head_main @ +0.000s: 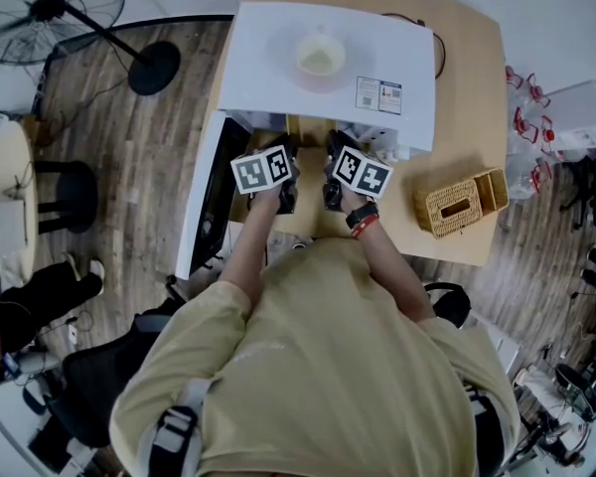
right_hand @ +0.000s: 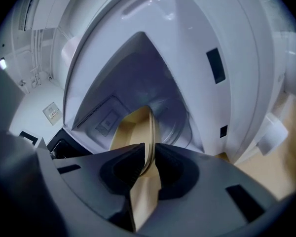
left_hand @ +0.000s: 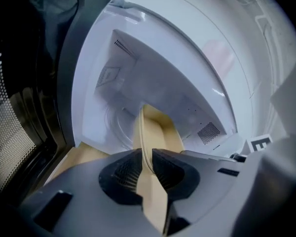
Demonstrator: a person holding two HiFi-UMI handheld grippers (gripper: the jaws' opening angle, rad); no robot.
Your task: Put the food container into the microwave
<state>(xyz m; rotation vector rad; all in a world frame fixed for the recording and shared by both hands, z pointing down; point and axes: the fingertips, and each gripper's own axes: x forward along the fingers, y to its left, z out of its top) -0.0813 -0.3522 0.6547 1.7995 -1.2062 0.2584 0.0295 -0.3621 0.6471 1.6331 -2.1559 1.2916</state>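
Observation:
The food container [left_hand: 160, 132] is a tan, shallow tray, held between both grippers at the open mouth of the white microwave [head_main: 328, 58]. My left gripper [left_hand: 147, 157] is shut on its left rim, and my right gripper [right_hand: 149, 154] is shut on the opposite rim of the container [right_hand: 133, 127]. The tray's far end reaches into the white cavity [left_hand: 138, 83], over the glass turntable [left_hand: 119, 125]. In the head view the left gripper [head_main: 290, 155] and right gripper [head_main: 330, 153] sit side by side just in front of the opening; the tray is mostly hidden there.
The microwave door [head_main: 211, 192] hangs open to the left, close to my left gripper. A pale bowl [head_main: 320, 56] stands on top of the microwave. A wicker basket [head_main: 460, 202] sits on the wooden table [head_main: 467, 68] to the right. A floor fan [head_main: 50, 8] stands far left.

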